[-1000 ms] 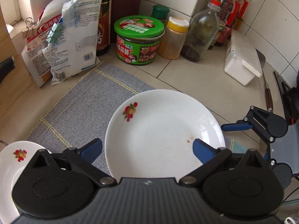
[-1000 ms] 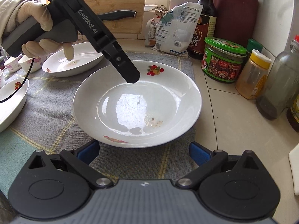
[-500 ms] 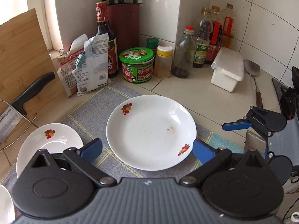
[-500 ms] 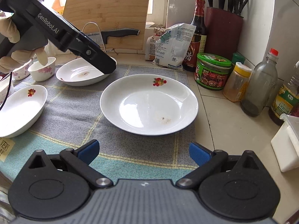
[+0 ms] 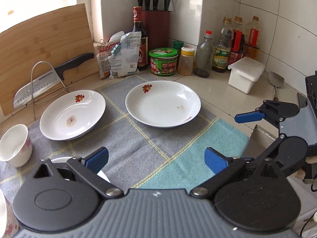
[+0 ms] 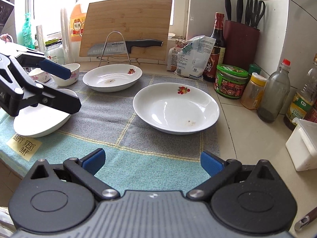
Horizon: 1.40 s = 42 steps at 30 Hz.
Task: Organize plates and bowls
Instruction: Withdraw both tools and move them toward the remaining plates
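A white plate with a fruit print [image 5: 162,105] [image 6: 176,107] rests on the grey-and-teal mat [image 5: 138,138], with nothing holding it. A second stained plate [image 5: 73,115] [image 6: 113,77] lies further left. A third white dish [image 6: 39,123] sits at the mat's left edge, under the left gripper's fingers. Small white bowls [image 5: 14,148] [image 6: 69,73] stand by the far left. My left gripper [image 5: 156,158] [image 6: 72,90] is open and empty above the mat. Over the mat's near edge, my right gripper [image 6: 152,161] [image 5: 249,117] is also open and empty.
A knife on a wire rack [image 6: 118,46] leans before a wooden cutting board [image 6: 128,25]. Bags [image 5: 118,57], a soy bottle [image 5: 139,39], a green-lidded jar [image 5: 163,61], spice and oil bottles [image 5: 204,57], a white box [image 5: 245,75] and a spatula [image 5: 276,81] line the back and right.
Both grippers have drawn back and up from the fruit-print plate, so more of the counter shows. The left gripper has shifted left, off the plate. Both stay open.
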Available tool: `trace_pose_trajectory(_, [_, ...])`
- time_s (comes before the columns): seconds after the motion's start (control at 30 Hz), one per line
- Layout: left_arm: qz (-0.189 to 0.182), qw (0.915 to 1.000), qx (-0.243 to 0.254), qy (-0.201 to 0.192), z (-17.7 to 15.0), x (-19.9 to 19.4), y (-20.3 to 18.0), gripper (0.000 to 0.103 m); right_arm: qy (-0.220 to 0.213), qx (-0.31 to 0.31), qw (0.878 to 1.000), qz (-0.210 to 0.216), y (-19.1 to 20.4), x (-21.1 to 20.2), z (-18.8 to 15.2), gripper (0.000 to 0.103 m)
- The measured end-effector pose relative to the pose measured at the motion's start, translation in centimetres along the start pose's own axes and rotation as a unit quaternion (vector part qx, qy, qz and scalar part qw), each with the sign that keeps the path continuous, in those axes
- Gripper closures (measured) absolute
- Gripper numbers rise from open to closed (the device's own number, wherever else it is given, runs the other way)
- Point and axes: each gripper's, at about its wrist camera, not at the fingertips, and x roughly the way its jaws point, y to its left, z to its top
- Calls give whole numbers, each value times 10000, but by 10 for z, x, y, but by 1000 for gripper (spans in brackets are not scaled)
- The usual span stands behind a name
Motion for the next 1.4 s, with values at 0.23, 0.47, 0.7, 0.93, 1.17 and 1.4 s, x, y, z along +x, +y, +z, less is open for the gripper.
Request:
trace_pose_trajectory(0.23, [358, 9976, -579, 99, -39, -23, 3, 1, 48, -103, 9994, 317, 16, 0, -6, 0])
trace_pose_trajectory(0.47, [639, 9942, -826, 260, -71, -42, 18, 1, 150, -194, 9979, 596, 36, 13, -1, 0])
trace_pose_trajectory(0.7, [927, 9872, -1191, 508, -104, -52, 50, 1, 326, -275, 9951, 888, 59, 35, 11, 0])
trace_pose_trajectory(0.93, [1195, 9820, -1294, 682, -131, -50, 83, 1, 473, -535, 9911, 1122, 84, 51, 30, 0])
trace_pose_trajectory(1.17, [1265, 9850, -863, 796, -140, -34, 101, 1, 558, -549, 9901, 1163, 101, 70, 48, 0])
trace_pose_trajectory(1.4, [791, 9918, -689, 731, -138, -19, 118, 1, 605, -537, 9917, 1000, 116, 82, 64, 0])
